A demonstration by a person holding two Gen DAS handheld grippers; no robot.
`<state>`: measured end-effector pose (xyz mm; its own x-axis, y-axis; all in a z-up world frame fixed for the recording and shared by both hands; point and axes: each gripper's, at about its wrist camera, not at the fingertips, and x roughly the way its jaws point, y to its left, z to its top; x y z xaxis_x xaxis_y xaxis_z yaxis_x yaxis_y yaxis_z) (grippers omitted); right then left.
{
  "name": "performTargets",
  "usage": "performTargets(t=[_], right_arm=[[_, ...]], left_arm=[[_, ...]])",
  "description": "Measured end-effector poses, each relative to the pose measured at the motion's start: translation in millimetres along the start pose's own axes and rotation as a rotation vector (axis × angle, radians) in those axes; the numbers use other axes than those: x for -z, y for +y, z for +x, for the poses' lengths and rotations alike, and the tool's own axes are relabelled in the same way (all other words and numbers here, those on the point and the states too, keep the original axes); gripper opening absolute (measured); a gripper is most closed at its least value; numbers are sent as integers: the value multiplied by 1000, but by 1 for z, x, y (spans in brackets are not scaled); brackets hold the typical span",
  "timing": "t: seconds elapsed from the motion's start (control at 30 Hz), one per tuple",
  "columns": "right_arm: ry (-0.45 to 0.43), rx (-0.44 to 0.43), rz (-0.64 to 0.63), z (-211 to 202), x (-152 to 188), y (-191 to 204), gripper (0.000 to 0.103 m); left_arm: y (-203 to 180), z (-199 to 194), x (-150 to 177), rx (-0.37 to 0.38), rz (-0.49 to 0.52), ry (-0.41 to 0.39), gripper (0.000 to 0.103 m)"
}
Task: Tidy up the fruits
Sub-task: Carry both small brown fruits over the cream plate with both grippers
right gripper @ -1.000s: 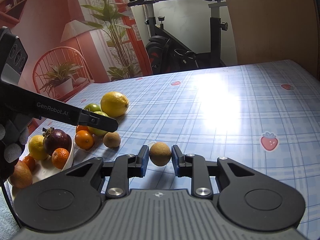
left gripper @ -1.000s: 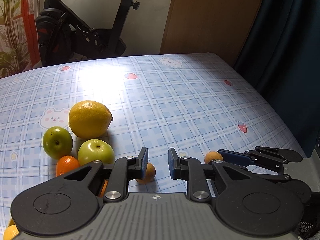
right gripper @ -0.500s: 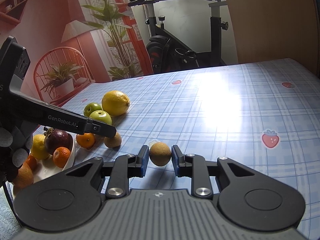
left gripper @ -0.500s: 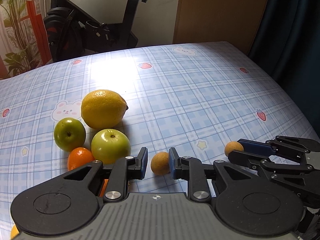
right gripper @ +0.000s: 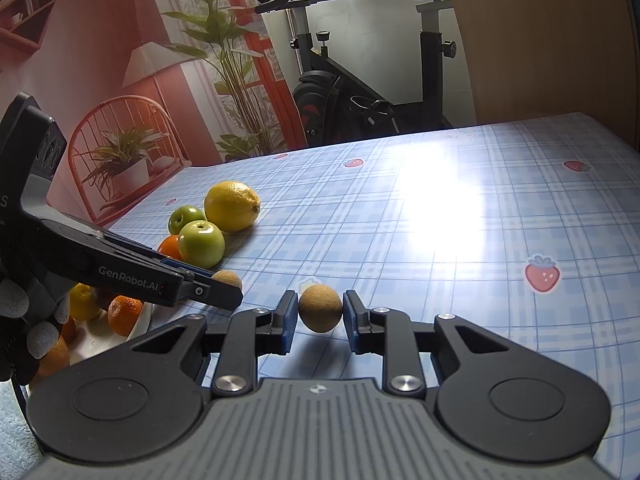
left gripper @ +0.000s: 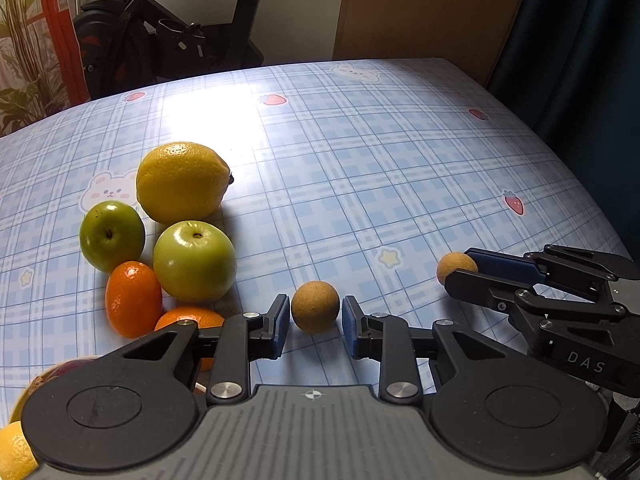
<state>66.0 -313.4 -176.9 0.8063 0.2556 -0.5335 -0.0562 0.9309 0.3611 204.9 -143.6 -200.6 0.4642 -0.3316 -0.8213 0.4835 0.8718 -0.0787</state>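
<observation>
Left wrist | left gripper [left gripper: 314, 316] opening, longan [left gripper: 315, 306] between | right gripper [right gripper: 320, 315] clamps edge-side longan [right gripper: 320, 307]

Left wrist view close above checked table [left gripper: 360, 168], angled steeply down, right wrist view lower and flatter, both sharing the lemon [left gripper: 182, 182] [right gripper: 232, 206], apples, exercise bike [right gripper: 360, 92].

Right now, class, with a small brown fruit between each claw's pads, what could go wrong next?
1. The left claw is opening its jaws. The loose brown fruit between them lies free on the smooth tablecloth and may roll away.
2. The right claw pinches the held brown fruit only at the pad tips, so it may slip out.
</observation>
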Motion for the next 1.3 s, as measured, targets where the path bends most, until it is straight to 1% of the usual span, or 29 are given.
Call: performTargets(t=[0.17,0.23,0.4,0.5,0.73,0.9,1.1,1.3], right_arm=[[0,0,0,0,0,0,27],[1,0,-1,1,1,0,27],[-1,-2,6,-1,4,3,27],[0,-18,17,-5,4,8,27],[-6,-76,-55,-15,0,55,27],[18,-117,-115,-10,1,94,27],[48,-140,-162,-6,7,129,27],[83,-151,-185,1,13,147,27]], left_arm=[[-3,-5,1,5,3,-12,28],[-4,-12,1,10,1,-25,28],[-7,-39,10,19,24,-69,28],[-2,-61,18,43,12,-86,28],[26,-114,39,67,-27,-126,28],[47,-143,54,42,-45,-155,28],[63,-156,78,43,-60,-148,28],[83,-150,90,33,-94,-127,28]])
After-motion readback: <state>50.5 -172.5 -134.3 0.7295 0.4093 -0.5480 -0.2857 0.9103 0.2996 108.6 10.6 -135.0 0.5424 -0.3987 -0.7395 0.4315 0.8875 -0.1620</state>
